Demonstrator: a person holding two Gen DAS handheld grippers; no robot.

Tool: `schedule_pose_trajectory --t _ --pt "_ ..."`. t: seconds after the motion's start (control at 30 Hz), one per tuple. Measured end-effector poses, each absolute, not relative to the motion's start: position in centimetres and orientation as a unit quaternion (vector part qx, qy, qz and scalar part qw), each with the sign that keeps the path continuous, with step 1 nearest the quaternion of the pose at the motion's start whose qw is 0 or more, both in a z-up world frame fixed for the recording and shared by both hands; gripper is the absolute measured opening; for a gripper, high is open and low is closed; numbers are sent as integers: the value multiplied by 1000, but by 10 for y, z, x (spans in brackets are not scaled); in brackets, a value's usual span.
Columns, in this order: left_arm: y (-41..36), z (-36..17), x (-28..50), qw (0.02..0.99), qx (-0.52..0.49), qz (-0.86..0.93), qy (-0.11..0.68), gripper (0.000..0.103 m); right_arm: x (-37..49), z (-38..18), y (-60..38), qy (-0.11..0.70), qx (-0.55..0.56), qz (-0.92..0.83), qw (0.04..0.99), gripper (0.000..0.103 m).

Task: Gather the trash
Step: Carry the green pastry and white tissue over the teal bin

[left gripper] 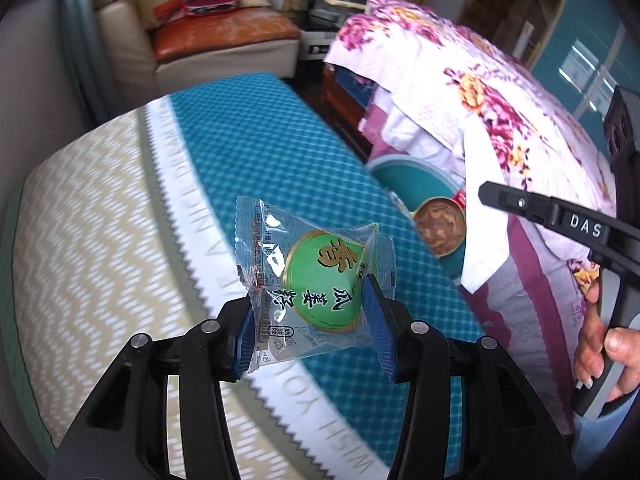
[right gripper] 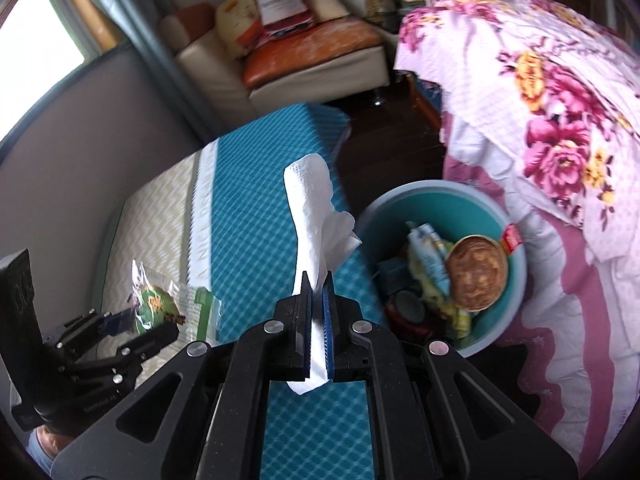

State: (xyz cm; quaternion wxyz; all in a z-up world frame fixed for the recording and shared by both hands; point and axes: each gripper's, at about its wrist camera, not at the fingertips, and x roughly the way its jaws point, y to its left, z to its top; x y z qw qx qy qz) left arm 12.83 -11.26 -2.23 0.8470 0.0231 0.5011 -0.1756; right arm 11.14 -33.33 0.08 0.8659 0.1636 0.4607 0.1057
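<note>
- Now both pieces of trash are in hand, carried above the blue mat.
- The left gripper has its fingers clamped on a green snack wrapper.
- The right gripper has its fingers clenched on a white tissue.
- Next, I judge, each load must hang over the teal bin, already holding rubbish, before release.

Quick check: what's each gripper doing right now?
Left gripper: closed on the green snack wrapper.
Right gripper: shut on the white tissue.
</note>
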Motion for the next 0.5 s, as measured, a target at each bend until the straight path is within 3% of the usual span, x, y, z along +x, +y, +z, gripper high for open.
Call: schedule_pose_trajectory --t 0.5 --pt "-230 -35 166 825 85 -227 510 49 119 -10 -445 434 221 30 873 5"
